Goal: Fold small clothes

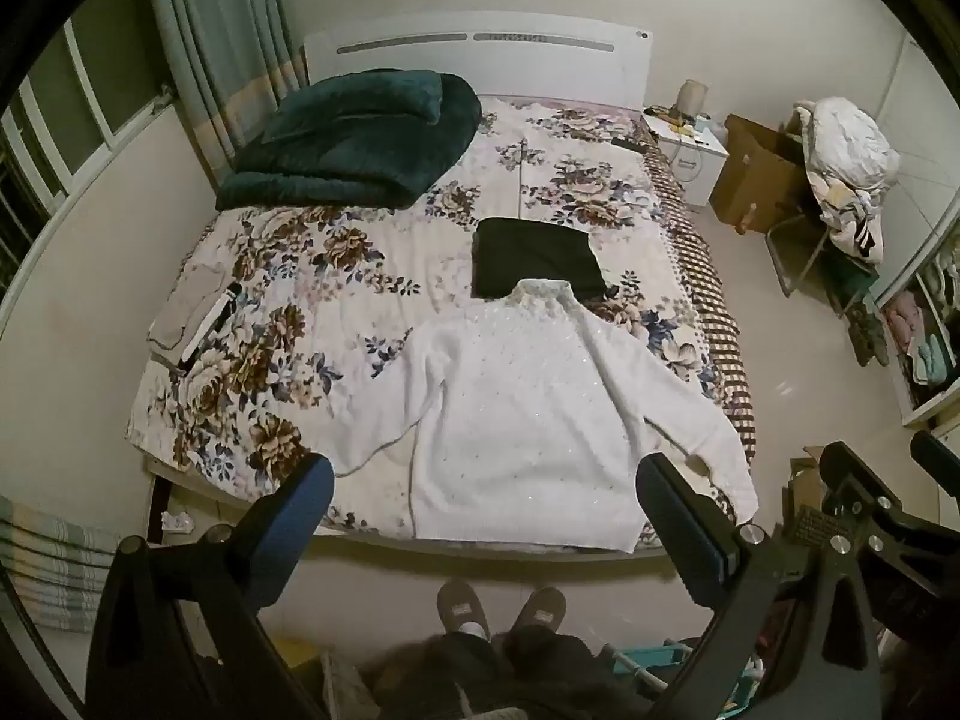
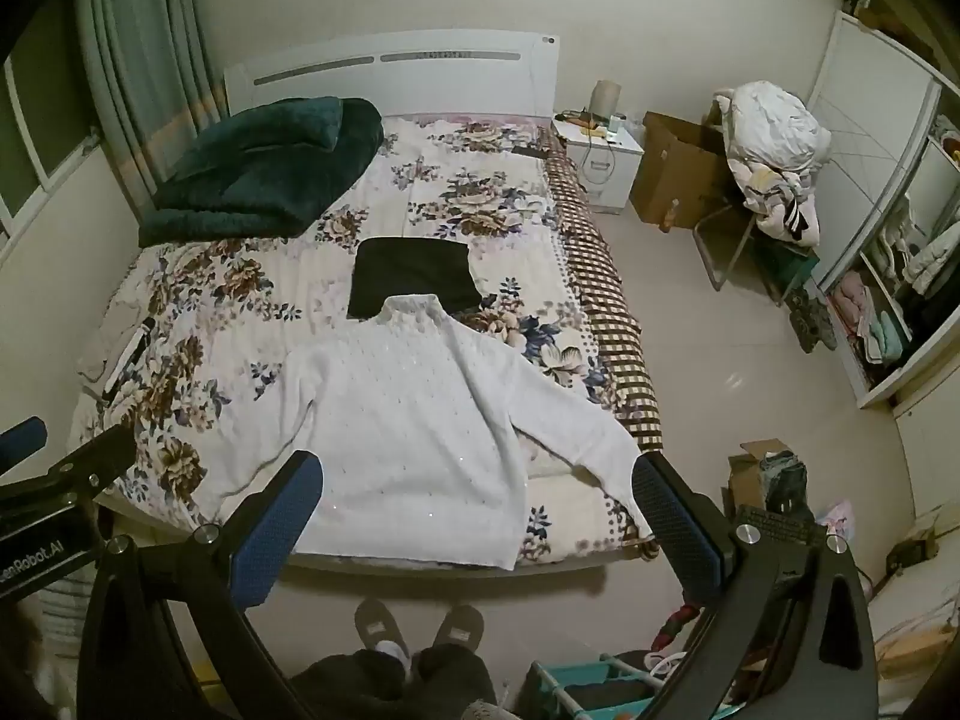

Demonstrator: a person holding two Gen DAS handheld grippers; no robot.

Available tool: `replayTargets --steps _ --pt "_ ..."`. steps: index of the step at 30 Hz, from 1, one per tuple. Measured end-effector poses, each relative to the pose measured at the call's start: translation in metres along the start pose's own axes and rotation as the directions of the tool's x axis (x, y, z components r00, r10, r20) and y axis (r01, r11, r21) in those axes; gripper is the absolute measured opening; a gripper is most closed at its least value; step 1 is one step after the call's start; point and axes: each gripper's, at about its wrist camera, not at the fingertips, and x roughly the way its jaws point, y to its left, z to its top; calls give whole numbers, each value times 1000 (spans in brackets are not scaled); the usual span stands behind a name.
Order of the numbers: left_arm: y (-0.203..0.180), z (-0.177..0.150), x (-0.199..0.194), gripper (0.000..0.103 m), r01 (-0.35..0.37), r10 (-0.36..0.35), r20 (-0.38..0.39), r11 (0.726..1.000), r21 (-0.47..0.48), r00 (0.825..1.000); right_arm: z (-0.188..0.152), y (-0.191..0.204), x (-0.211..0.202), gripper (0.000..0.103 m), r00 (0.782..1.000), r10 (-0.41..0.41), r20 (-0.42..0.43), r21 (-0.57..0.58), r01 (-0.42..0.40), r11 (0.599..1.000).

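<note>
A white knitted sweater [image 1: 516, 408] [image 2: 414, 414] lies flat, collar away from me, at the near end of a floral bed [image 1: 312, 300] [image 2: 198, 300]. Its right sleeve stretches toward the bed's near right corner. Behind the collar sits a folded black garment [image 1: 537, 255] [image 2: 411, 279]. My left gripper [image 1: 483, 477] hangs open high above the sweater's hem, nothing between its blue pads. My right gripper [image 2: 477, 477] is also open, held above the hem and right sleeve, holding nothing. The right gripper's frame [image 1: 864, 510] shows at the right edge of the left wrist view.
A dark green blanket [image 1: 354, 144] is piled at the bed's far left. Beige clothes [image 1: 186, 312] lie at the left edge. A nightstand [image 2: 600, 156], cardboard box [image 2: 678, 168], laundry-heaped chair [image 2: 768, 162] and open wardrobe [image 2: 888, 300] stand right. A person's slippered feet [image 2: 414, 624] stand at the bed's foot.
</note>
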Motion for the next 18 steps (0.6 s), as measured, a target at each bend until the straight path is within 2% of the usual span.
replayTargets --steps 2,18 --pt "-1 -1 -1 103 -1 1 19 1000 4 1000 0 0 -1 103 1000 0 1 -1 0 1000" --pt "-1 -1 0 103 -9 9 19 1000 7 1000 5 0 -4 103 1000 12 -4 8 -12 1000"
